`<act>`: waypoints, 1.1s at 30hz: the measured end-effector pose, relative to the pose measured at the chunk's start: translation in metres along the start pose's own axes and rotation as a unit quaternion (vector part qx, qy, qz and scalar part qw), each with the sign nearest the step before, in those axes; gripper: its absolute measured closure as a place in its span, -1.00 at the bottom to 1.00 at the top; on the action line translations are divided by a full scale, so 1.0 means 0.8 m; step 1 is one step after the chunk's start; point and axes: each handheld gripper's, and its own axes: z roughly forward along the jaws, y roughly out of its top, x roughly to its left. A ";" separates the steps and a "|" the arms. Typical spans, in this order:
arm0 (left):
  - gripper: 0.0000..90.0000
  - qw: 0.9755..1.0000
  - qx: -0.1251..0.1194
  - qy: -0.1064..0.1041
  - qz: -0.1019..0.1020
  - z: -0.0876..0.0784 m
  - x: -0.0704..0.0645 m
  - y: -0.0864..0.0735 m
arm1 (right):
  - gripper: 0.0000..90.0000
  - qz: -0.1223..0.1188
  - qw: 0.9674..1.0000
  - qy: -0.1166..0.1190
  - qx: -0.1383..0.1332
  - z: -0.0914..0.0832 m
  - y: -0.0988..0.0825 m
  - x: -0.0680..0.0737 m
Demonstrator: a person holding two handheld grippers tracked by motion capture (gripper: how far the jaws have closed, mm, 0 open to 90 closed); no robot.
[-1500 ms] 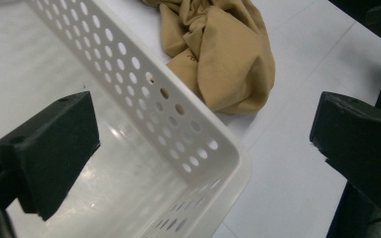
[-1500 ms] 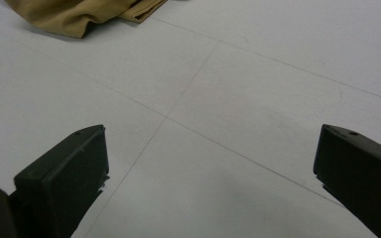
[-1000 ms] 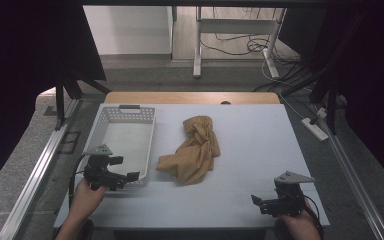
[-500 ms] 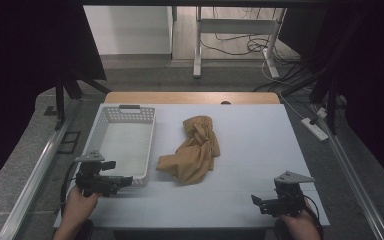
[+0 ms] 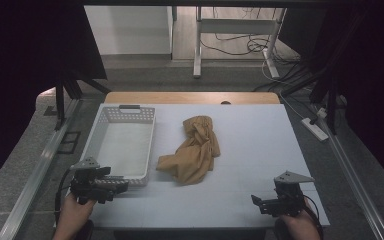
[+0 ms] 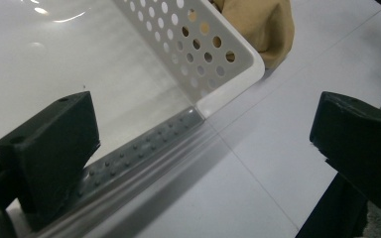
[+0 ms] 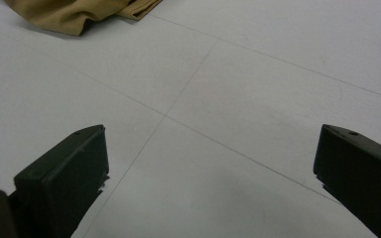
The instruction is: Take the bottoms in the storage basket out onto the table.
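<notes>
- We see the tan cloth (image 5: 192, 151) lying crumpled on the white table (image 5: 260, 150), near the middle and just beside the right wall of the white basket (image 5: 122, 145); it does not touch any gripper.
- The basket is empty inside (its perforated wall and smooth floor show clearly in the left gripper view), so we judge that the work with the cloth is not yet begun.
- The left gripper (image 5: 122, 182) hovers at the near right corner of the basket, with its jaws wide apart and nothing between them.
- The right gripper (image 5: 256, 202) waits at the near right part of the table, well apart from the cloth; its jaws are also spread and hold nothing.
- What is left, in our judgement, is everything: to reach the cloth, to grasp it, and probably to bring it into the basket.
</notes>
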 end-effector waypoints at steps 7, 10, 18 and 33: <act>-1.00 1.000 -0.014 0.007 -0.002 -0.007 0.001 -0.007 | -0.97 0.001 1.000 0.000 0.000 0.000 0.000 0.000; -1.00 1.000 -0.021 0.012 -0.003 -0.012 0.001 -0.011 | -0.97 0.001 1.000 0.000 0.000 0.000 0.000 0.000; -1.00 0.999 -0.030 0.023 -0.011 -0.021 0.004 -0.017 | -0.97 0.001 1.000 0.000 0.002 0.000 0.000 0.000; -1.00 0.999 -0.028 0.038 -0.017 -0.034 0.001 -0.032 | -0.97 0.004 1.000 -0.001 0.002 0.000 0.000 -0.001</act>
